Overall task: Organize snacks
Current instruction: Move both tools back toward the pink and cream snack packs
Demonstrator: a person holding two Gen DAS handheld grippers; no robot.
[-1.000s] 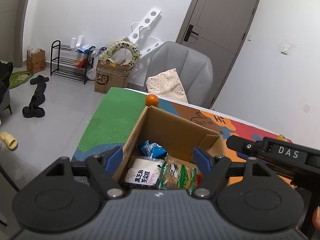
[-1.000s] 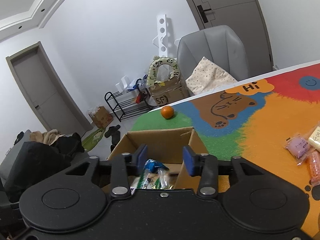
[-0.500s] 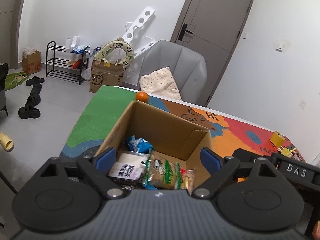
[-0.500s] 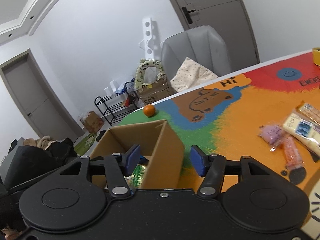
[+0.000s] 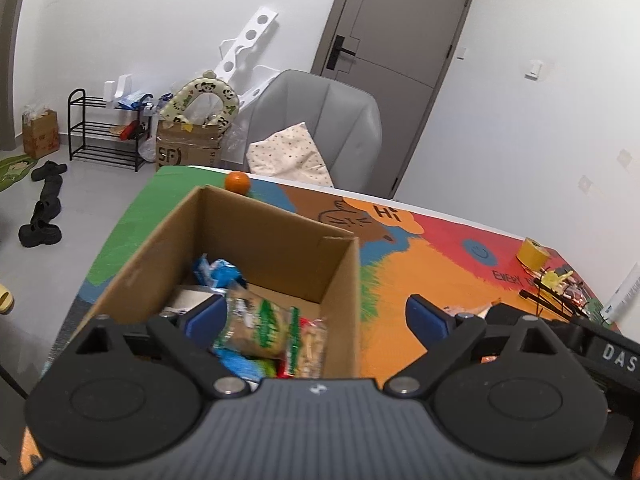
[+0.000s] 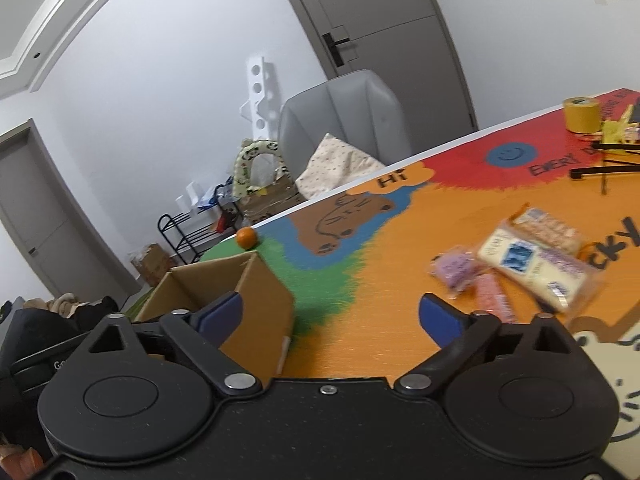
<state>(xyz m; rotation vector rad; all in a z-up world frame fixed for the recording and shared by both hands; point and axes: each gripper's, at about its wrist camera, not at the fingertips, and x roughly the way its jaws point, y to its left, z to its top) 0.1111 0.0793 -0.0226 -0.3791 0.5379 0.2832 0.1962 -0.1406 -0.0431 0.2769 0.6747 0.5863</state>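
Note:
An open cardboard box (image 5: 276, 236) stands on the colourful mat and holds several snack packets, among them a green one (image 5: 256, 322) and a blue one (image 5: 218, 272). My left gripper (image 5: 316, 318) is open and empty above the box's right wall. My right gripper (image 6: 330, 312) is open and empty over the mat to the right of the box (image 6: 256, 292). Loose snacks lie on the orange area: a pale yellow packet (image 6: 536, 270), a purple one (image 6: 458, 270), a pink one (image 6: 494, 298).
An orange (image 5: 237, 182) sits behind the box near the table's far edge. A yellow tape roll (image 6: 581, 114) and a black stand (image 6: 604, 170) are at the far right. A grey chair (image 5: 320, 124) stands behind the table.
Both grippers have swung right, away from the box. The right gripper's jaws have opened wider and the loose snacks have come into its view.

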